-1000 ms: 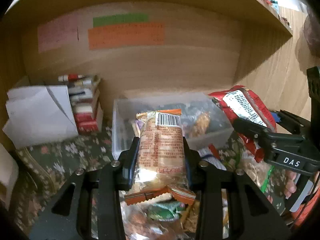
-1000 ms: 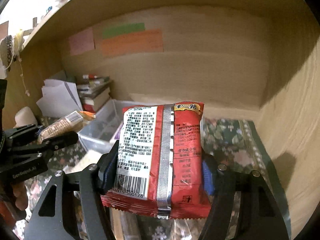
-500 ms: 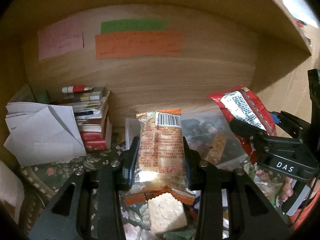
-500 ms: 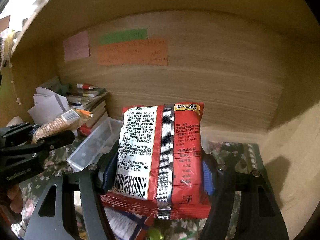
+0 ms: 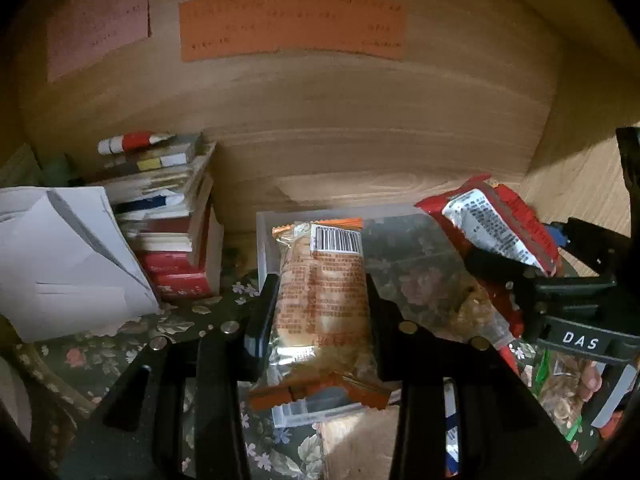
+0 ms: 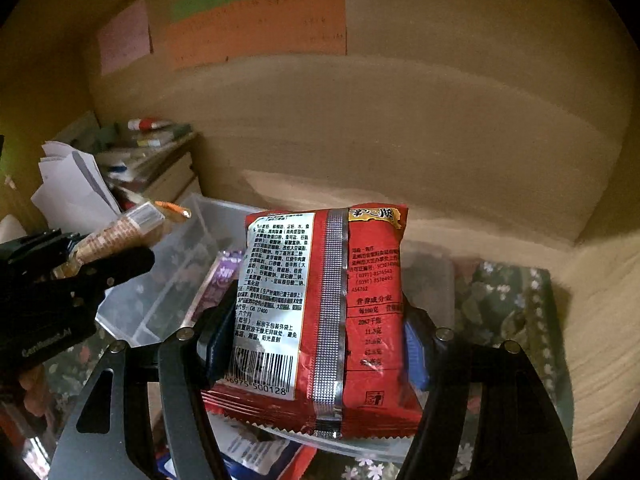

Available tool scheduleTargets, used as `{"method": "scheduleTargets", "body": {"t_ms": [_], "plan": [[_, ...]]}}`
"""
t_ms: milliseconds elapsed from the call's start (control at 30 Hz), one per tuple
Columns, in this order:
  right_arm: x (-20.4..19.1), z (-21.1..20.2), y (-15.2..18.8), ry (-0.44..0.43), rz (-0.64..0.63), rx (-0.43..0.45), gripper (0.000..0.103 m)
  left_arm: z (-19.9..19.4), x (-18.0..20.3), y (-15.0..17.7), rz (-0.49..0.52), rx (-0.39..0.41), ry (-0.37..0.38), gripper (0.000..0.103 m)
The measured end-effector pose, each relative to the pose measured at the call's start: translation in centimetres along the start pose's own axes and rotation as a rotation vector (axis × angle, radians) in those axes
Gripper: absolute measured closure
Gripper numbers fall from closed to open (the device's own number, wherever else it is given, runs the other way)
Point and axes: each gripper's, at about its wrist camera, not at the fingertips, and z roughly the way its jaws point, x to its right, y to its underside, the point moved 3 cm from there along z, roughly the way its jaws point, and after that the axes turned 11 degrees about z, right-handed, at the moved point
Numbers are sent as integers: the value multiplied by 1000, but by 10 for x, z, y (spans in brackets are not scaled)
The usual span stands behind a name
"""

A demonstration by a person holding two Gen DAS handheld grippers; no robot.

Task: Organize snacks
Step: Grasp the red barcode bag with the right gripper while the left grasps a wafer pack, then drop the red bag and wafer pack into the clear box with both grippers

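My left gripper [image 5: 320, 312] is shut on a clear-wrapped biscuit pack [image 5: 322, 300] with orange crimped ends and a barcode on top. It hovers over the near end of a clear plastic bin [image 5: 266, 240] that holds several snacks. My right gripper [image 6: 320, 340] is shut on a red instant noodle packet [image 6: 320, 312], back side with barcode facing me. It hangs above the same clear bin [image 6: 160, 292]. In the right wrist view the left gripper [image 6: 80, 264] and its biscuit pack [image 6: 124, 232] show at the left. In the left wrist view the noodle packet [image 5: 496, 224] shows at the right.
A stack of books [image 5: 168, 220] and folded white papers [image 5: 64, 256] stand at the left. Coloured paper notes [image 5: 288, 24] are stuck on the wooden back wall. A floral cloth [image 6: 508, 304] covers the shelf floor. Loose snack packs [image 5: 560, 384] lie near the front right.
Both grippers have moved forward, deeper into the wooden shelf, each still holding its snack. The back wall and notes look closer, and the bin now lies under the grippers.
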Motion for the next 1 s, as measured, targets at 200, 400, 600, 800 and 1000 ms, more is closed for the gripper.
{"method": "scheduleTargets", "body": {"t_ms": [200,400,600,800,1000], "plan": [[0,4,1,11,-4,-16,34,11,-1,0,11,-17,37,57],[2,-12,1,15,-22,19,30,1,0,2,19,7,18,46],[5,-44,6,5,-19,77,27,-32,0,4,25,63,0,35],[14,-81,22,0,-3,126,24,-64,5,23,44,78,-14,22],[21,-104,55,41,-20,157,21,-91,16,62,54,72,-38,15]]}}
